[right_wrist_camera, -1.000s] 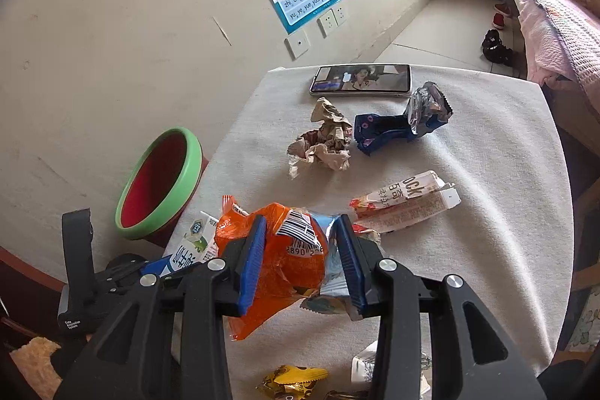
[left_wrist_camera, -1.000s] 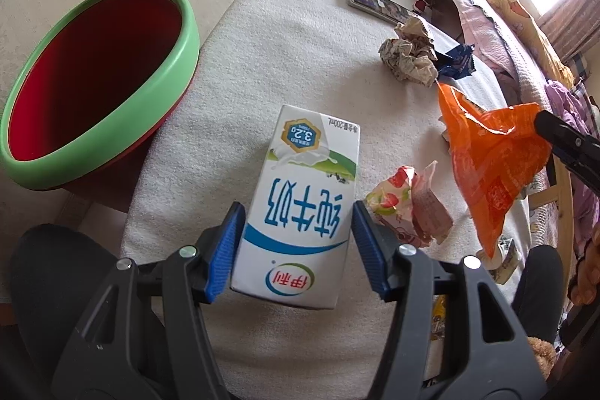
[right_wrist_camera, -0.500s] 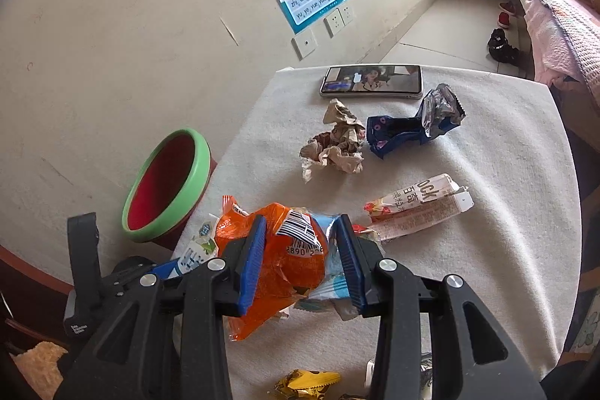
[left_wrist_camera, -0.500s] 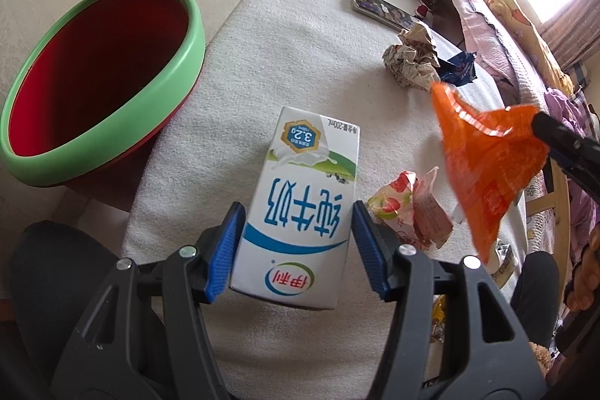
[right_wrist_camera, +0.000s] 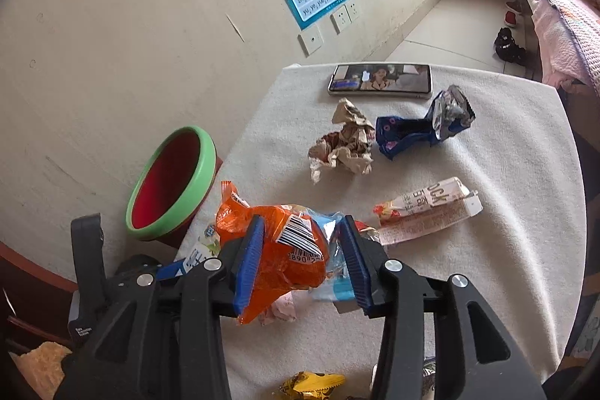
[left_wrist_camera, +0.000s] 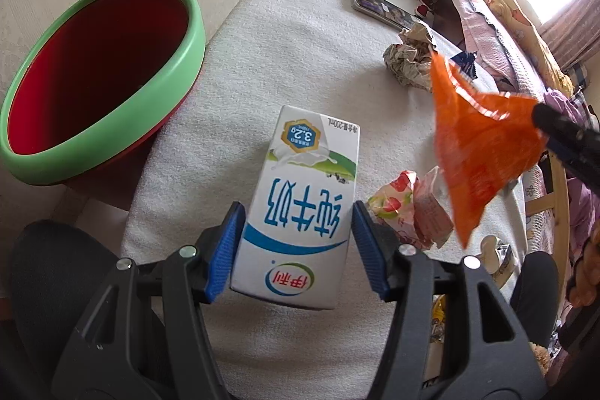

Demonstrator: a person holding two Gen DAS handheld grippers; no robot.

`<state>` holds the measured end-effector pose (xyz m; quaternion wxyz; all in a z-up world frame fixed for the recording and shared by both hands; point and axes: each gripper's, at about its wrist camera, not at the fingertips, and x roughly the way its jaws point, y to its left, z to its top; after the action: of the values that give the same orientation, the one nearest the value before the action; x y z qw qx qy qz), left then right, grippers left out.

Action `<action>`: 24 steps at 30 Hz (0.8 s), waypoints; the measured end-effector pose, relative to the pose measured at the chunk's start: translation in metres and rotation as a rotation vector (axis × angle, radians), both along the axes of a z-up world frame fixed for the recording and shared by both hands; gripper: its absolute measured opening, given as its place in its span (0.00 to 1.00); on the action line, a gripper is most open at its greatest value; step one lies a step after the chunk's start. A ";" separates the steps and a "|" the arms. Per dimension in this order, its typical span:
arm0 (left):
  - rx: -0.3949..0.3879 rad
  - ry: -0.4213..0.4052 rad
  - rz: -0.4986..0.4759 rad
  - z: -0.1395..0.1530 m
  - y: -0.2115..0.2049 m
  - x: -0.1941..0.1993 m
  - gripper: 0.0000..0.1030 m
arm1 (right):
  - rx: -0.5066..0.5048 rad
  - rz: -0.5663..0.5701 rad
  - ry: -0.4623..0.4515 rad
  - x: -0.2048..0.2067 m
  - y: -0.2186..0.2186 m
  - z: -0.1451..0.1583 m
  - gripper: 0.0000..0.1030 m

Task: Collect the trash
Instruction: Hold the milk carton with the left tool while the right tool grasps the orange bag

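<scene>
My left gripper (left_wrist_camera: 296, 246) is clamped on the carton (left_wrist_camera: 300, 205), holding it by its two long sides so it does not slip, just above the cloth. My right gripper (right_wrist_camera: 300, 261) pinches the orange wrapper (right_wrist_camera: 285, 250), lifted off the table (right_wrist_camera: 506, 156). The bin (left_wrist_camera: 101, 77) stands at the left edge, beside the table, so I judge both pieces go there next.

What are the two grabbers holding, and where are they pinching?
The left gripper pinches the milk carton by its lower sides. The right gripper pinches the orange wrapper across its crumpled middle.
</scene>
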<state>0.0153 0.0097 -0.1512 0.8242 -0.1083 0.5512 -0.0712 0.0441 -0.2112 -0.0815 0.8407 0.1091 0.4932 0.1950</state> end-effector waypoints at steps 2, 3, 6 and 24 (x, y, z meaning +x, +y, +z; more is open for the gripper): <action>-0.001 0.003 0.001 0.000 0.000 0.000 0.54 | -0.005 0.019 0.028 -0.002 0.000 -0.007 0.56; 0.000 0.004 0.000 -0.001 -0.001 0.000 0.54 | -0.015 0.028 0.035 -0.004 0.000 -0.010 0.57; 0.005 0.008 -0.006 -0.001 -0.002 0.000 0.54 | -0.045 0.049 0.046 -0.007 0.002 -0.016 0.57; 0.003 0.021 -0.004 -0.006 -0.002 0.003 0.54 | -0.249 0.131 -0.013 0.019 0.046 -0.046 0.68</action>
<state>0.0186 0.0075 -0.1575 0.8185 -0.1067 0.5600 -0.0708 0.0627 -0.1652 -0.1279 0.8365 -0.0299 0.5141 0.1874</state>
